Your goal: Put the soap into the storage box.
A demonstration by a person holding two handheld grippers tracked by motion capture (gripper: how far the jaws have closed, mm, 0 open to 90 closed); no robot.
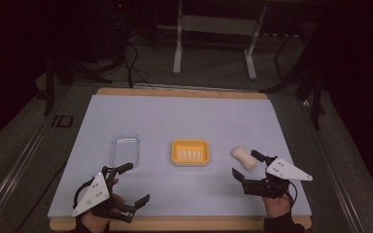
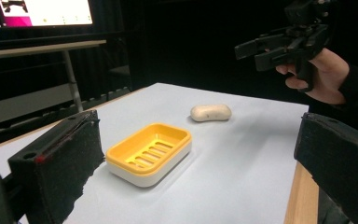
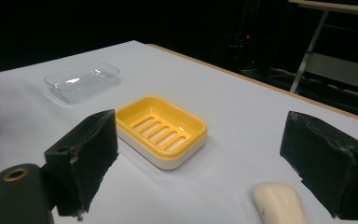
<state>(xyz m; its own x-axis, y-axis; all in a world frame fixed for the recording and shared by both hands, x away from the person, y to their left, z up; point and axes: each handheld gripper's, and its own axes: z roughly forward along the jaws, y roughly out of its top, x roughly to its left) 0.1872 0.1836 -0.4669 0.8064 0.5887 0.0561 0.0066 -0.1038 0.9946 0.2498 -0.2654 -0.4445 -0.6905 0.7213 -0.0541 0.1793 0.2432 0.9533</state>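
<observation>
Our left gripper [image 1: 128,185] hovers w/ fingers wide apart, empty. On the counter [image 1: 184,121]: clear lid [image 1: 125,147], then yellow soap dish [image 1: 190,152] in the middle, soap bar [image 1: 243,158] beside our right gripper [image 1: 246,164], fingers also spread wide, holding nothing.

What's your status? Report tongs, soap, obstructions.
Left tongs open, empty. Right tongs open beside soap bar, not gripping. Yellow soap dish empty, clear lid apart. Nothing between soap and dish.
</observation>
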